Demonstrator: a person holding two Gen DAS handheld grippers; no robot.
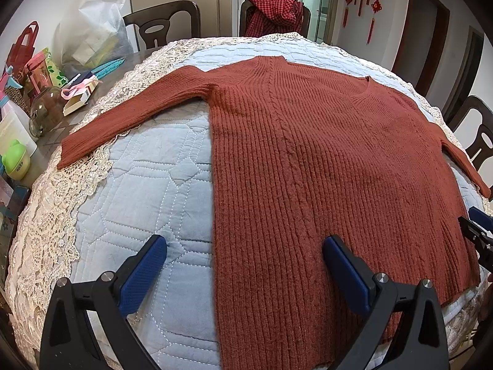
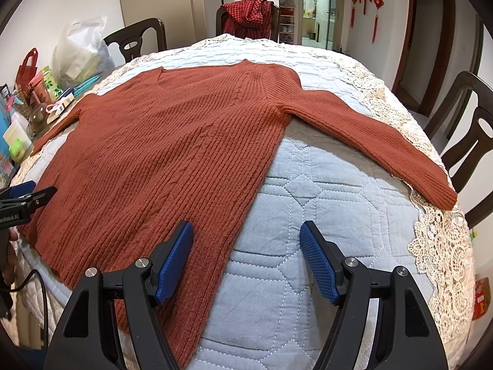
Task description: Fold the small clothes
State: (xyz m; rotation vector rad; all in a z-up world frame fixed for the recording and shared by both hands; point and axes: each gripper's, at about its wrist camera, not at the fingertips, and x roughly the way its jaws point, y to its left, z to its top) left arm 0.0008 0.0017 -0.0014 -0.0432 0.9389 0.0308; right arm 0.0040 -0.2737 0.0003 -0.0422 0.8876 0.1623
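Under both wide-open grippers, left gripper [image 1: 245, 273] and right gripper [image 2: 246, 259], the red sweater [image 1: 323, 160] lies flat and not yet folded on the blue quilt [image 1: 148, 185], so next each should probably pinch a sleeve and fold it in.

Left gripper [image 1: 245, 273]: glossy black plastic arms, blue pads with a fine mesh texture on the fingers [image 1: 144, 273], silver round screw heads at each pivot. Right gripper [image 2: 246, 260]: the same build, black frame, blue textured pads, silver screws. The right wrist view shows white lettering on the left gripper's side and a black cable.
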